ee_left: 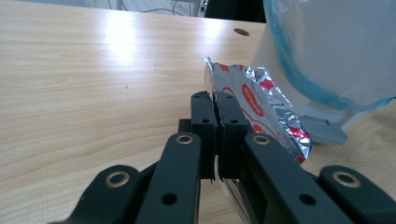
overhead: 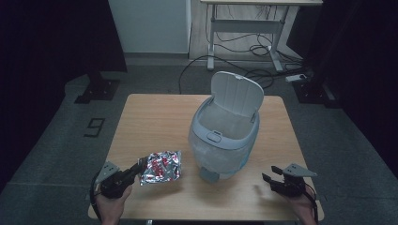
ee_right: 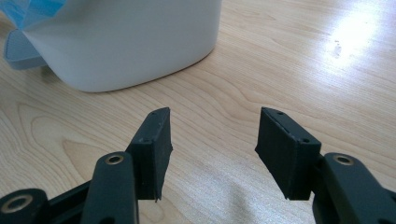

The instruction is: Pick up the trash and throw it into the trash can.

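We see a white bin (overhead: 224,140) standing mid-table with its lid (overhead: 237,93) tipped up and a clear bag lining it; what lies inside we cannot tell. Just left of it, our left gripper (overhead: 139,167) is clamped on the edge of a crinkled silver wrapper (overhead: 162,167) with red print, at the table's (overhead: 155,117) near side. Our right gripper (overhead: 267,178) hangs with jaws apart, empty.

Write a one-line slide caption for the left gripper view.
Left gripper pinching a crinkled foil snack packet beside the white bin.

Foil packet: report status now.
Left gripper shut on foil packet, beside bin. Right gripper open, empty. Bin lid up; path looks clear.
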{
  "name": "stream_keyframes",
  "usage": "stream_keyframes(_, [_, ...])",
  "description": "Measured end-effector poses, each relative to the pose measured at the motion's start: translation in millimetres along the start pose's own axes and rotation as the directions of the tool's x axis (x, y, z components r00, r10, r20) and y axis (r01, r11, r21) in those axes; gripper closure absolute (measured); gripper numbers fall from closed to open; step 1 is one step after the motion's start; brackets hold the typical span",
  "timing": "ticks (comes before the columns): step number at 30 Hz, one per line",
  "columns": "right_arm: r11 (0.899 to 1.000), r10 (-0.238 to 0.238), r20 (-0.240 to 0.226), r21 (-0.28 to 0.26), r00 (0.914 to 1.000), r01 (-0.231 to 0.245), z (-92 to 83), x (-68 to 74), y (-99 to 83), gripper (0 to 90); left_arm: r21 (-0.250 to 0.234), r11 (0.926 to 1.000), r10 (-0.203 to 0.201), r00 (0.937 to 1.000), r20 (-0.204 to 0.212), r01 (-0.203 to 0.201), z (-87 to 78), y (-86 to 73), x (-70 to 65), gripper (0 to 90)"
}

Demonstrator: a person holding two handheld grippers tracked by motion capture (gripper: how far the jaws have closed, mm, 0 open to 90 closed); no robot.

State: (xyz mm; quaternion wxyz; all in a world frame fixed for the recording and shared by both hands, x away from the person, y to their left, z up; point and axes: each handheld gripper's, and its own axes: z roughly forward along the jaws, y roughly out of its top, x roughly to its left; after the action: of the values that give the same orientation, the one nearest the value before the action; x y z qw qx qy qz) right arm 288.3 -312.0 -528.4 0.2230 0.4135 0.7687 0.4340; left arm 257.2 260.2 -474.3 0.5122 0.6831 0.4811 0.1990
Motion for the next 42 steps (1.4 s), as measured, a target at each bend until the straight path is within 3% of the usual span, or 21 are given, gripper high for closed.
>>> stream_keyframes(21, [1.000,0.022,-0.005,0.002,0.9997,-0.022,2.1,-0.5,-0.7,44.5,-0.084,0.9961,0.026,0.9994,0.024,-0.024,-15.1,31.2,-4.1,88.0])
stream_keyframes(37, [1.000,0.020,-0.006,0.004,0.9998,-0.020,2.4,-0.3,-0.7,44.4,-0.112,0.9923,0.057,0.9980,0.025,-0.054,-27.8,60.7,-9.3,88.1])
stream_keyframes(42, [1.000,0.020,-0.006,0.005,0.9998,-0.020,2.7,-0.2,-0.7,44.4,-0.126,0.9909,0.053,0.9979,0.038,-0.047,-30.6,70.7,-10.7,88.2])
